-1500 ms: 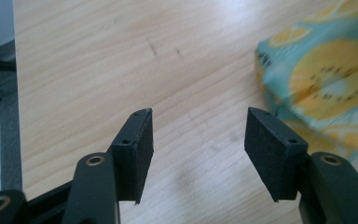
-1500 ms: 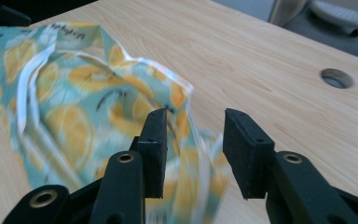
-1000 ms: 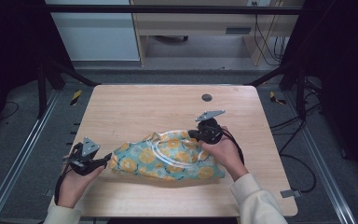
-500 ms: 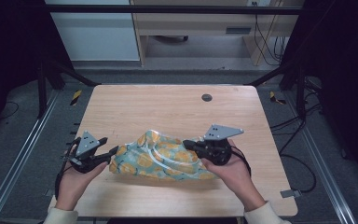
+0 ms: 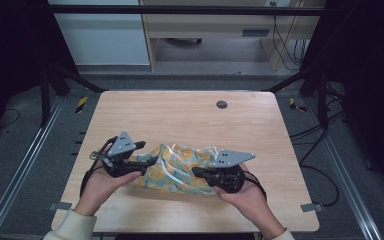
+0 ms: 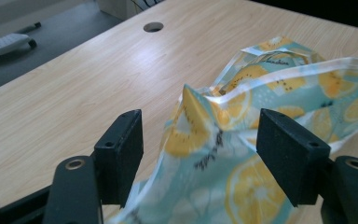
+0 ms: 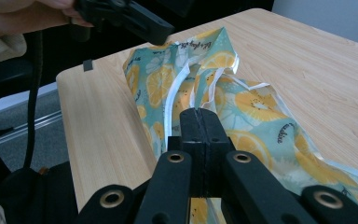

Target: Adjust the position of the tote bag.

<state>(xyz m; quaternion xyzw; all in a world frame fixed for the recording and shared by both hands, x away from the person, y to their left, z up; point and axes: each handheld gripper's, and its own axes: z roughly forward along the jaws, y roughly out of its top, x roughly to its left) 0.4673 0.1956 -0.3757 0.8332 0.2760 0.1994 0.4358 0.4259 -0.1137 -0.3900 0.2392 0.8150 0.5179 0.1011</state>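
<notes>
Wooden table (image 5: 180,115) carries a lemon-print bag (image 5: 177,167) at its near middle, between both grippers. Left gripper (image 6: 200,140) is spread around the bag's raised edge. Right gripper (image 7: 199,140) is pinched shut on the bag.

The right hand-held gripper (image 5: 198,172) has swung from the far edge of the crumpled teal plastic bag printed with orange slices (image 5: 180,167) toward the person; the left hand-held gripper (image 5: 147,153) has lifted; the bag bunched narrower between them.
</notes>
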